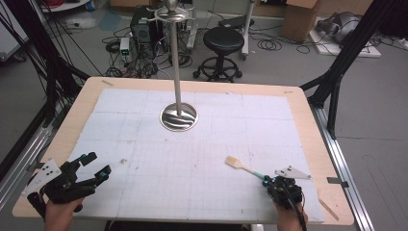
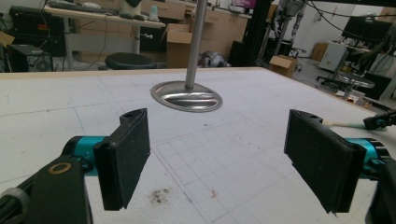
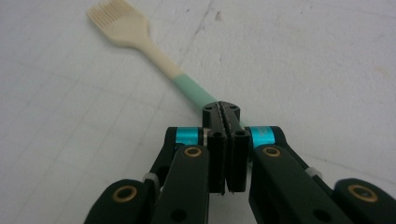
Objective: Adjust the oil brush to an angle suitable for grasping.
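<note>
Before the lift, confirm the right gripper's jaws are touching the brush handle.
Touching. In the right gripper view the right gripper has its jaws shut on the green end of the brush handle, no gap visible.

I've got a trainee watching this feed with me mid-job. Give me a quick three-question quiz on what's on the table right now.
1. True or false: the right tool is shut on the brush.
2. What stands at the middle of the table? A) a bowl B) a metal stand C) a cup
3. How do the jaws of the left tool stand, and is anything between them?

Key
1. True; it grips the teal end of the handle.
2. B
3. Wide apart, with nothing between them.
</note>
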Demonstrator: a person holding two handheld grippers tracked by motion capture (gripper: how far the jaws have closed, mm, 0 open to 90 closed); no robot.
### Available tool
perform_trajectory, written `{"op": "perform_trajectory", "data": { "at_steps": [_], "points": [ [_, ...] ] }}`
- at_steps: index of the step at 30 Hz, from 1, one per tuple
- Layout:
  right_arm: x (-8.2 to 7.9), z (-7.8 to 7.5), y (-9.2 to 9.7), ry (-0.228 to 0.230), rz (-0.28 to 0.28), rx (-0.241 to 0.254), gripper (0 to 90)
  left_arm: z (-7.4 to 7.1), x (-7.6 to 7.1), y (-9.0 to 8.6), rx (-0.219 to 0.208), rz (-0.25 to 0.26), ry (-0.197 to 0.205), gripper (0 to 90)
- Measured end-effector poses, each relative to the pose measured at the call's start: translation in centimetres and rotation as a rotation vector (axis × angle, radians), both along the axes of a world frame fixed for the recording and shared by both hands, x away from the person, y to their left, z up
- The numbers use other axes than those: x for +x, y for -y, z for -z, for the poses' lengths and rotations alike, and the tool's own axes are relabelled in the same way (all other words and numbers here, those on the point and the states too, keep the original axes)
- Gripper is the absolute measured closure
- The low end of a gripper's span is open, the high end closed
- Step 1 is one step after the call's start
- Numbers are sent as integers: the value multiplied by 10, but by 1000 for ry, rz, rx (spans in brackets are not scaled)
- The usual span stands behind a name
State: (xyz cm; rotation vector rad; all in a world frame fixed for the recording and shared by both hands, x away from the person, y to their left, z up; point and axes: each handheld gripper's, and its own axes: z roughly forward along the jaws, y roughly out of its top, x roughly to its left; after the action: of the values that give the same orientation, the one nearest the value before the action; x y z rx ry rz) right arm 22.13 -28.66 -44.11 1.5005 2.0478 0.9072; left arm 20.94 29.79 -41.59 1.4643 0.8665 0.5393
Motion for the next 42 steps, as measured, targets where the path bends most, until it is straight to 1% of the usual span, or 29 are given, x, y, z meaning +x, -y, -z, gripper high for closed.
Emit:
{"op": "perform_trajectory", "data": {
  "at_steps": [2,4,5,7,8,10,12,13,14,15,17,20,21,22,24,25,27,28,29,30,31,32,34,35,36,38,40,41,42],
  "points": [
    [4,-4,-3,38,-10,75,890,0,0,1,1,2,-2,231],
    [12,-6,-12,61,-35,77,890,0,1,2,9,7,-2,231],
    [18,-5,-18,53,-41,77,890,0,1,2,9,7,-2,231],
    [30,-3,-29,50,-57,61,890,1,0,1,10,8,-1,232],
    [38,-1,-37,36,-57,54,890,1,0,1,5,5,-3,232],
    [48,2,-48,35,-57,31,890,1,0,-1,-1,1,-3,232],
    [55,3,-54,25,-47,36,890,1,0,-2,-9,-3,-3,232],
    [59,4,-56,20,-34,38,891,1,-1,-3,-9,-3,-3,232],
    [61,5,-57,18,-29,39,891,1,-1,-3,-7,-2,-2,232],
    [61,5,-56,11,-25,54,891,1,-1,-2,-8,0,-1,233],
    [61,5,-56,11,-38,61,891,1,0,-1,-7,6,-2,232],
    [57,5,-62,0,-89,66,891,1,1,2,0,14,-4,233],
    [57,5,-62,0,-89,66,891,1,1,2,0,14,-4,233],
    [55,5,-66,-1,-113,73,892,1,0,3,4,15,-3,233],
    [55,6,-69,0,-123,82,892,1,0,3,6,15,-2,233],
    [53,6,-75,-4,-148,93,892,1,0,3,5,15,-2,233],
    [52,7,-82,-7,-168,99,892,1,1,1,2,12,-3,233],
    [52,7,-82,-7,-168,99,892,1,1,1,2,12,-3,233],
    [52,7,-85,-7,-181,104,892,1,1,1,-2,10,-4,233],
    [51,8,-95,-9,-210,113,892,1,1,1,-2,10,-4,233],
    [51,8,-95,-9,-210,113,892,1,0,1,-2,10,-4,233],
    [50,8,-105,-15,-250,129,891,1,1,1,-4,10,-3,233],
    [49,8,-114,-17,-284,126,891,1,0,1,-3,12,-4,233],
    [49,7,-116,-18,-298,125,891,1,0,1,-1,11,-4,233],
    [48,6,-116,-9,-305,125,891,1,0,1,-3,11,-5,233],
    [46,3,-111,6,-289,137,891,1,0,0,-1,10,-4,233],
    [44,0,-96,20,-251,144,891,1,0,0,-6,8,-5,233],
    [44,0,-96,20,-251,144,891,1,0,0,-6,8,-5,233],
    [39,-2,-78,25,-204,133,891,1,0,-1,-8,8,-5,233]
  ]
}}
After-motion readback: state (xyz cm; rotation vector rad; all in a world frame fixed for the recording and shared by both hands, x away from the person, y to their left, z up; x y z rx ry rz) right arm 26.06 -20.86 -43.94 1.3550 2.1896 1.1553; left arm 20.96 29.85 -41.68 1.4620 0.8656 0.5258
